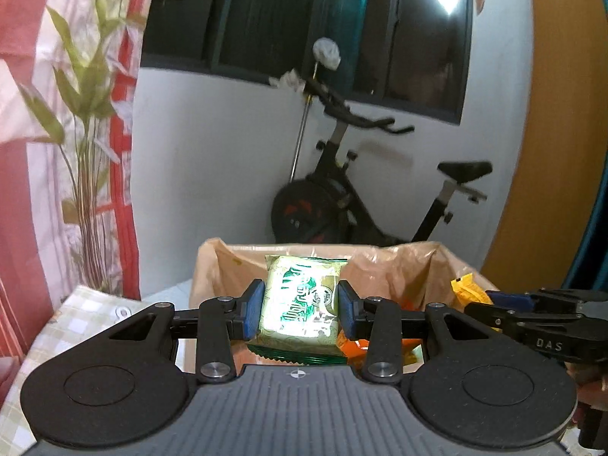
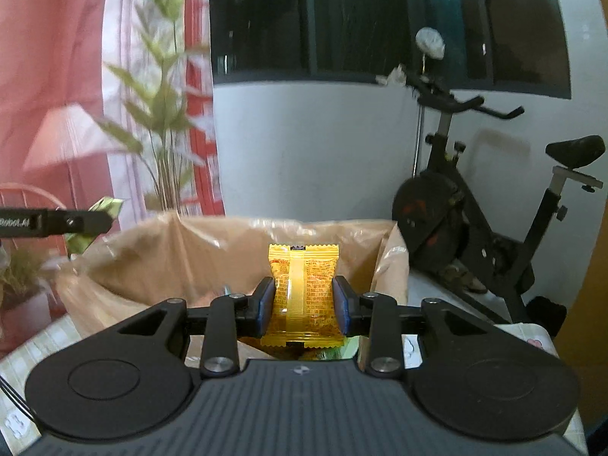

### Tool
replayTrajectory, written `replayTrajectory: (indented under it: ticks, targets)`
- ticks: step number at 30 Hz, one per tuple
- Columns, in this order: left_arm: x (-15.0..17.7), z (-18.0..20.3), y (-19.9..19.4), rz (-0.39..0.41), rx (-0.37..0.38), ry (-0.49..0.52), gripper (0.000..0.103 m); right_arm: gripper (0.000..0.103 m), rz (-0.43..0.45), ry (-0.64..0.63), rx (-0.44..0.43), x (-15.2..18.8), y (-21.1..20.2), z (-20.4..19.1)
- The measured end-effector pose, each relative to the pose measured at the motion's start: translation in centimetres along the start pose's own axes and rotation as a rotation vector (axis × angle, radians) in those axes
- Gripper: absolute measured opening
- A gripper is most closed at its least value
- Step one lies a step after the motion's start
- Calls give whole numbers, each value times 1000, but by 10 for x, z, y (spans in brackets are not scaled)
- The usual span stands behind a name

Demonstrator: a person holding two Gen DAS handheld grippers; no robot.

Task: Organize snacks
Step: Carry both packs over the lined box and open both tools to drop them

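**Two packets up, the lined box straight ahead at twelve o'clock**

My left gripper (image 1: 300,309) is clamped on a pale green foil snack packet with green lettering (image 1: 302,304); its blue pads (image 1: 254,309) press the two long side edges, so the packet's long axis runs away from me, along the fingers. My right gripper (image 2: 304,306) is clamped the same way on a yellow crinkle-edged snack wrapper with a centre seam (image 2: 304,292), seam pointing forward, crimped ends near and far.

What the coming move turns on, as I judge it, is where the box lined with a thin tan plastic bag (image 1: 212,266) sits from each packet. In the left wrist view its open mouth lies at twelve o'clock, just beyond and below the green packet, with orange wrappers (image 1: 351,344) showing down inside at about four o'clock from my fingers. In the right wrist view the liner's far wall (image 2: 212,250) rises behind the yellow wrapper, again at twelve o'clock.

The grippers are near each other: the right one enters the left view at three o'clock, the left one enters the right view at nine o'clock. Both seem about equally near the box, so I cannot tell which ought to release first.

Behind the box stand a black exercise bike (image 1: 364,197) and a leafy green plant (image 2: 163,106).
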State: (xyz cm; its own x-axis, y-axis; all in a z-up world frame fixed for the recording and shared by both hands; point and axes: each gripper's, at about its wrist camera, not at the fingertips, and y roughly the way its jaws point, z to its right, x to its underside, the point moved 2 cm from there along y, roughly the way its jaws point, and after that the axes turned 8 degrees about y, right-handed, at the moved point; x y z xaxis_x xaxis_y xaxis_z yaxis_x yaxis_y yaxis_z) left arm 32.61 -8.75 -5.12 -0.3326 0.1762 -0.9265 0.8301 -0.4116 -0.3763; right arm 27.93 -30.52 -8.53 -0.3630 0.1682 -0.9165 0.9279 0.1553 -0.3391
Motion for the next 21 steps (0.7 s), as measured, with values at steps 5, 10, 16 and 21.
replayTrajectory:
  ticks: [5, 10, 16, 21]
  targets:
    - [5, 2, 13, -38, 0, 44, 43, 35, -43, -31, 22, 3, 11, 0]
    - [6, 1, 6, -41, 4, 69, 59, 38, -55, -47, 43, 4, 9, -1]
    - [4, -3, -15, -11, 0, 82, 71, 43, -30, -41, 31, 4, -7, -3]
    - [4, -10, -39, 14, 26, 62, 72, 49, 11, -26, -3, 2, -27, -7]
